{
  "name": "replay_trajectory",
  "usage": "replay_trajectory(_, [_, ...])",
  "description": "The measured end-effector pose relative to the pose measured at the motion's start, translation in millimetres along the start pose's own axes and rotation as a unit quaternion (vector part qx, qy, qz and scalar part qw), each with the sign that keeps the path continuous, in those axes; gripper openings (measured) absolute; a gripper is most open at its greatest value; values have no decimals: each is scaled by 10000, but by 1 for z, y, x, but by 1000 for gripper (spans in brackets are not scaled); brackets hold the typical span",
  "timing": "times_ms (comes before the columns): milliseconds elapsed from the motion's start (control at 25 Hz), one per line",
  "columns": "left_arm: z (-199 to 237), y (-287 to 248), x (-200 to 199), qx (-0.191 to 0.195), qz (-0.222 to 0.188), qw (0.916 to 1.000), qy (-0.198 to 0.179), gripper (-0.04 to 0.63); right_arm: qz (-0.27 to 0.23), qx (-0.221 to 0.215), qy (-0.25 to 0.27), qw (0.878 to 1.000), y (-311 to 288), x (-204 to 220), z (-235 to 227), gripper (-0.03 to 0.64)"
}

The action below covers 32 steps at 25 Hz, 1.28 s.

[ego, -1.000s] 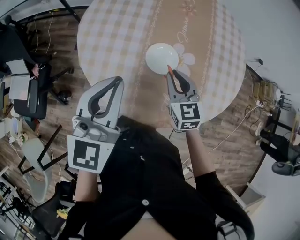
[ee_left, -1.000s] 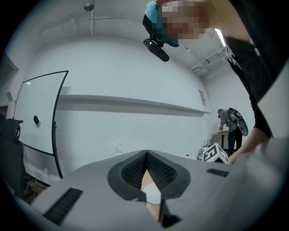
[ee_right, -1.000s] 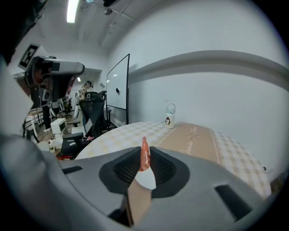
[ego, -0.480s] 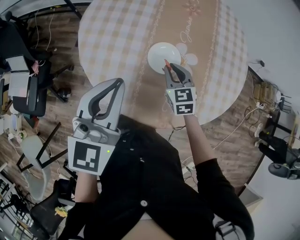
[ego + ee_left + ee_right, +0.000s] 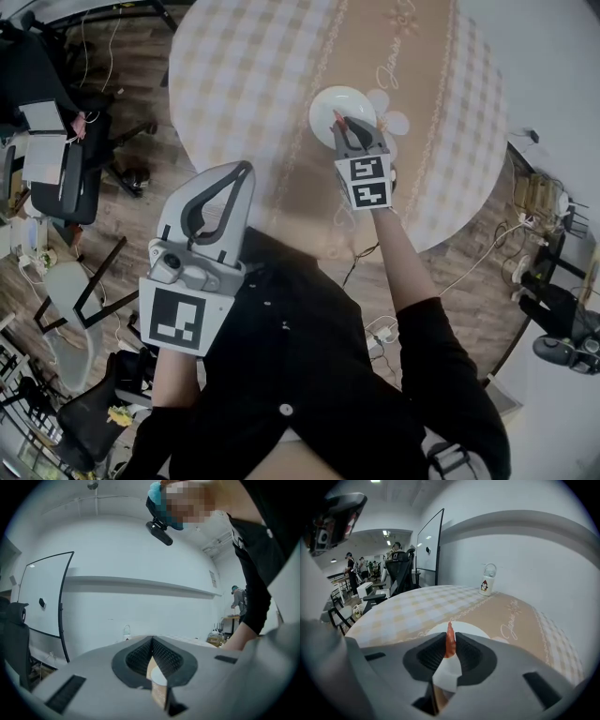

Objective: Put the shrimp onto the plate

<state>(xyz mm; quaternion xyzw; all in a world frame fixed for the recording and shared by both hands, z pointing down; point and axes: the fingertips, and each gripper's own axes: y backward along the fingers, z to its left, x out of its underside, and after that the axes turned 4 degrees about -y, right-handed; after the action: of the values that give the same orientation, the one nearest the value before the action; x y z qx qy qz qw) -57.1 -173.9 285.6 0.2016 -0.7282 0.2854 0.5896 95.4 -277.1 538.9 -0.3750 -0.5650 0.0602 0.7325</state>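
Observation:
A thin orange-red shrimp (image 5: 450, 639) sticks up from between the jaws of my right gripper (image 5: 450, 645), which is shut on it. In the head view that gripper (image 5: 343, 125) hangs over the near edge of the white plate (image 5: 333, 98), with the shrimp (image 5: 337, 119) at its tip. The plate (image 5: 476, 630) shows just beyond the jaws in the right gripper view. My left gripper (image 5: 238, 172) is held off the table at the near left, jaws shut on nothing; its view (image 5: 152, 641) points at a wall.
The round table (image 5: 253, 84) has a checked cloth with a tan band. A small white mug (image 5: 487, 585) stands at its far edge. Office chairs (image 5: 56, 178) and cables lie on the wooden floor around it.
My right gripper has moved forward with the shrimp, from short of the plate to over its near edge. The left gripper has stayed about where it was.

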Motion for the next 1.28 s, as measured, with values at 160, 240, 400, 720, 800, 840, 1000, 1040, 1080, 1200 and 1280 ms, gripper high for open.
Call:
replay_trajectory(160, [0,1,4,-15,42,10000,52,3,240,62,-2,9997,-16,7,-4,51])
replay_trajectory(240, [-2,1,5,-9,45,10000,61,3,362,102,31,9993,-22,12,-7,51])
replay_trajectory(400, [-3,3,5,-14,34,10000,45,3,553,179,-23,9983,-30,20,-13,51])
replay_trajectory(720, [-3,3,7,-46,49,9999,78,3,680,169,-242,9972,-35,22,-19,51])
replay_trajectory(800, [-4,3,6,-29,41,10000,76,3,746,155,-291,9967,-35,23,-20,51])
replay_trajectory(840, [-4,3,6,-19,35,10000,70,3,770,145,-333,9964,-35,22,-19,51])
replay_trajectory(1000, [-5,3,4,-13,23,10000,62,3,878,122,-420,9952,-36,25,-21,51])
replay_trajectory(1040, [-5,4,4,-16,26,10000,61,3,890,123,-452,9949,-37,25,-21,52])
replay_trajectory(1080, [-5,5,5,-19,28,10000,57,3,894,124,-490,9947,-37,25,-21,51])
replay_trajectory(1200, [-5,7,4,-33,23,10000,52,3,869,122,-541,9947,-36,25,-21,52])
replay_trajectory(1280, [-5,8,4,-37,18,10000,34,3,808,135,-596,9949,-35,23,-21,58])
